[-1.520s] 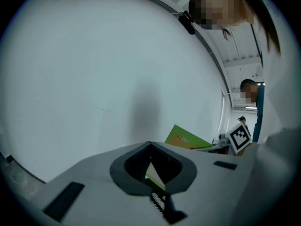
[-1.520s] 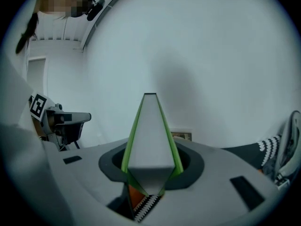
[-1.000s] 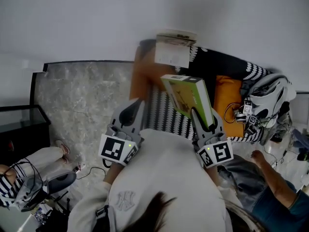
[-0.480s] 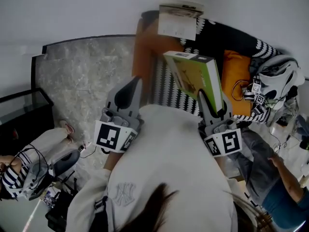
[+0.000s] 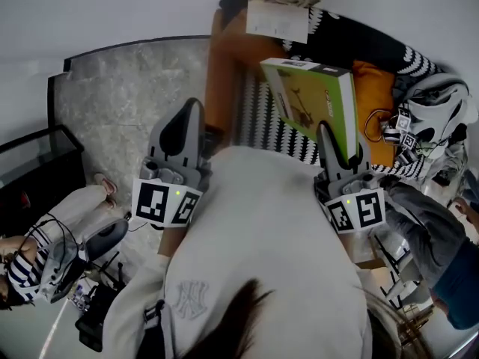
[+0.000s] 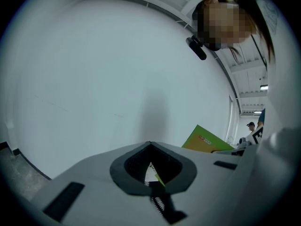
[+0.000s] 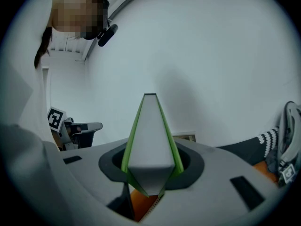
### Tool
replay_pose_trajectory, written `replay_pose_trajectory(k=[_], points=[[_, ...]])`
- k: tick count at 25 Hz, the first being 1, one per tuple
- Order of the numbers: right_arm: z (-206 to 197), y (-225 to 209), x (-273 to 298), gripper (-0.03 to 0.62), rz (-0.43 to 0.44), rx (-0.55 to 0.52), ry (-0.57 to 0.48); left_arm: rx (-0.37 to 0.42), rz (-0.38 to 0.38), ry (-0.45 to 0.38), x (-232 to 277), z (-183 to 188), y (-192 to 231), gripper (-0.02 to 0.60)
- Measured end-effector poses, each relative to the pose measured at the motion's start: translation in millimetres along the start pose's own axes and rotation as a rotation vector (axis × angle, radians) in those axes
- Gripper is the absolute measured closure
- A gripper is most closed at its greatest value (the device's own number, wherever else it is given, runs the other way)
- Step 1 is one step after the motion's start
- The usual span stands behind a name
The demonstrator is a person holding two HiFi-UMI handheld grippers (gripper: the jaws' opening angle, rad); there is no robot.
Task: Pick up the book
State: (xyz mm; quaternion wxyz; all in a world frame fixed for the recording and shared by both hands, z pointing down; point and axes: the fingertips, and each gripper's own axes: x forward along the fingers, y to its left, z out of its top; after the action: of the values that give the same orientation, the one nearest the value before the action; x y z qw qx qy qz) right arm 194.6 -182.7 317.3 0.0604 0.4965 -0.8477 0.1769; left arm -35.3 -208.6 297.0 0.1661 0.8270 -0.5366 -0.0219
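- The right gripper (image 5: 334,146) is clamping the near short edge of the green book (image 5: 310,103), with its jaws pressing on both covers. The book is hanging in the air above the sofa (image 5: 224,66), clear of the striped throw (image 5: 258,122).
- The book's long axis is running away from the person toward the white wall (image 5: 112,13). The far end is rising, and the printed cover is facing left and up.
- In the right gripper view the book is showing edge-on, with the pale page block between two green covers.
- The left gripper (image 5: 187,126) is carrying nothing. Its jaws are meeting at the tips, and it is pointing at the bare wall.
- Compared with a second ago, the left gripper is sitting further left, so the gap between it and the book is wider. The book is lying further toward the orange cushion (image 5: 372,88). The grip on it is looking the same.
- A pale booklet (image 5: 278,12) is leaning on the wall just beyond the book's far corner.
- Open marble floor (image 5: 120,103) is lying to the left of the sofa arm.
- The right side is crowded, with a white helmet (image 5: 443,111), cables and a grey sleeve (image 5: 423,219) near the right gripper.
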Motion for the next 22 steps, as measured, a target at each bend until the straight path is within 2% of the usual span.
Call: replay_pose_trajectory(k=[22], points=[[-3.0,3.1,-5.9,0.445,-0.005,0.009,0.003,0.005,-0.008,-0.004,-6.2,0.1,-3.9,0.572]])
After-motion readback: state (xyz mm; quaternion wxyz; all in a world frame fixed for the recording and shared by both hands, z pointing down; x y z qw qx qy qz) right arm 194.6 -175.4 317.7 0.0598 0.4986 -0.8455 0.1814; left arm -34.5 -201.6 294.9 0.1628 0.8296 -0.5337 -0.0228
